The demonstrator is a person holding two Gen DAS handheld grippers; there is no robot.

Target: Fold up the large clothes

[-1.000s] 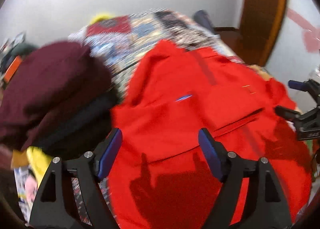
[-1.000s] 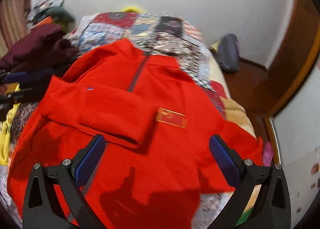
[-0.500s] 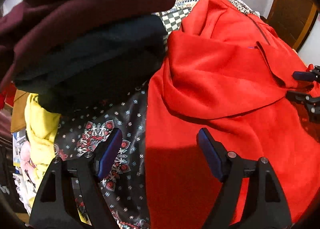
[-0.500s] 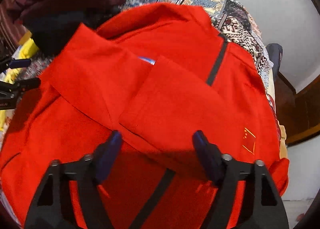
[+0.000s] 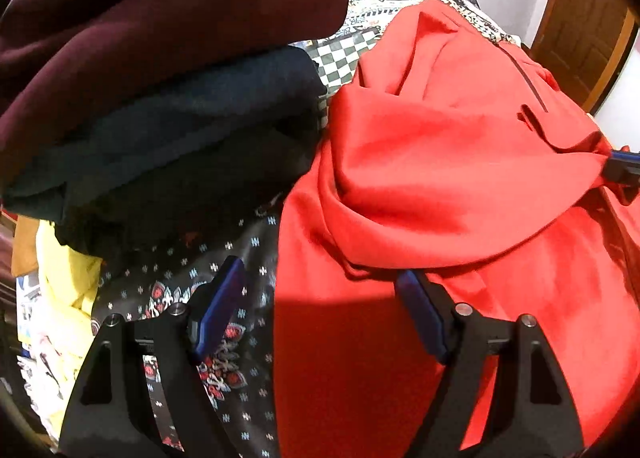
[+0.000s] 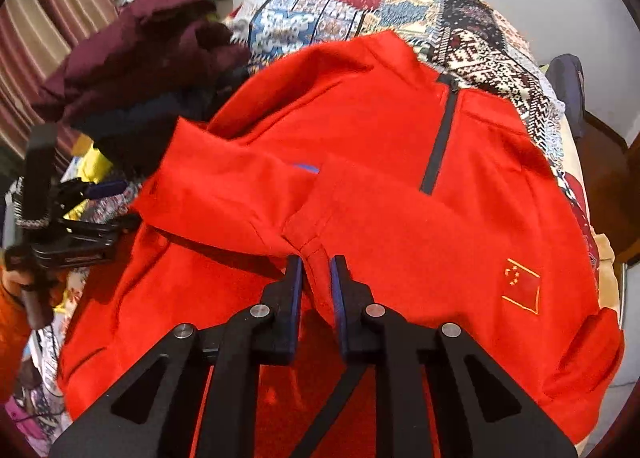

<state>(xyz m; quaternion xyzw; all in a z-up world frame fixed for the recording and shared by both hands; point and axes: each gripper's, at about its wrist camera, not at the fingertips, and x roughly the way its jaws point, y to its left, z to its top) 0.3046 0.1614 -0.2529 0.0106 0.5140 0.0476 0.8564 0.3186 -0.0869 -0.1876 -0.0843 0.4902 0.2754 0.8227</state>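
We find the red jacket (image 6: 400, 178) spread across the patterned bedspread (image 6: 472, 30), filling the centre of both views; both sleeves already lie folded over the chest, while the body remains unfolded, so we judge the fold roughly half done. The right gripper (image 6: 316, 274) has just been closing and now pinches the sleeve cuff (image 6: 312, 234), while the left gripper (image 5: 320, 298) stands apart over the jacket's left edge, holding nothing. No legible writing appears; only an embroidered flag emblem (image 6: 520, 284) at right.
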